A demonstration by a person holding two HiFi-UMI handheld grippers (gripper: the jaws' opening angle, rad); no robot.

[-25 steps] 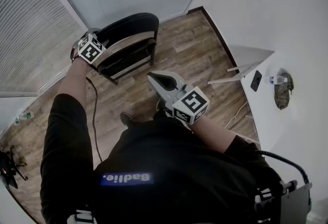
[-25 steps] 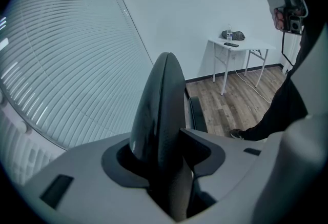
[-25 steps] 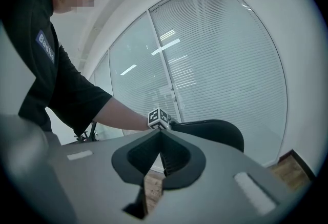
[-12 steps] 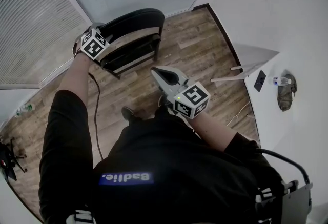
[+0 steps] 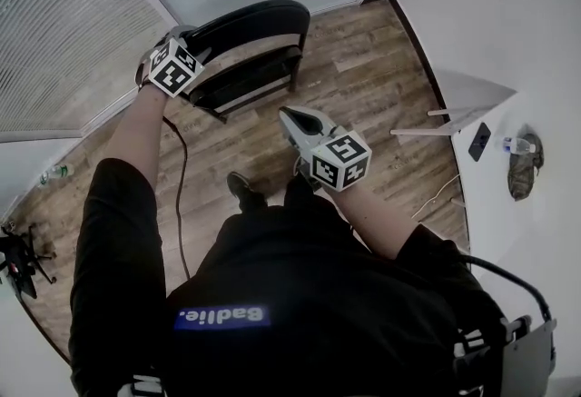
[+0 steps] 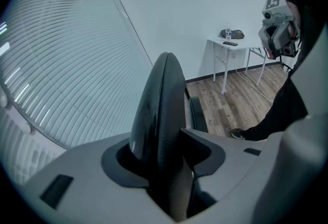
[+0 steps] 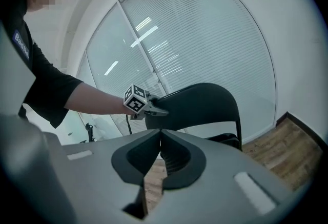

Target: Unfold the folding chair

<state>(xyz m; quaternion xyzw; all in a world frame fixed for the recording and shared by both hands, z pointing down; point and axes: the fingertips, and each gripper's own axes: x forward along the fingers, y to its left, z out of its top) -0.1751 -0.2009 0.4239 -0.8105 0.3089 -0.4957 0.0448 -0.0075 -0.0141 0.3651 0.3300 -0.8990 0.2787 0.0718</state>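
Left tongs [image 6: 163, 138] clamp the folding chair's backrest [image 5: 259, 23], steadying it. Right tongs [image 7: 160, 136] shut, empty, short of the seat [image 5: 250, 86], which looks folded up, I think. Next: right pushes seat down.

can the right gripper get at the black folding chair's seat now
Probably yes: only wooden floor lies between the right gripper and the black chair seat, though its jaws are shut.
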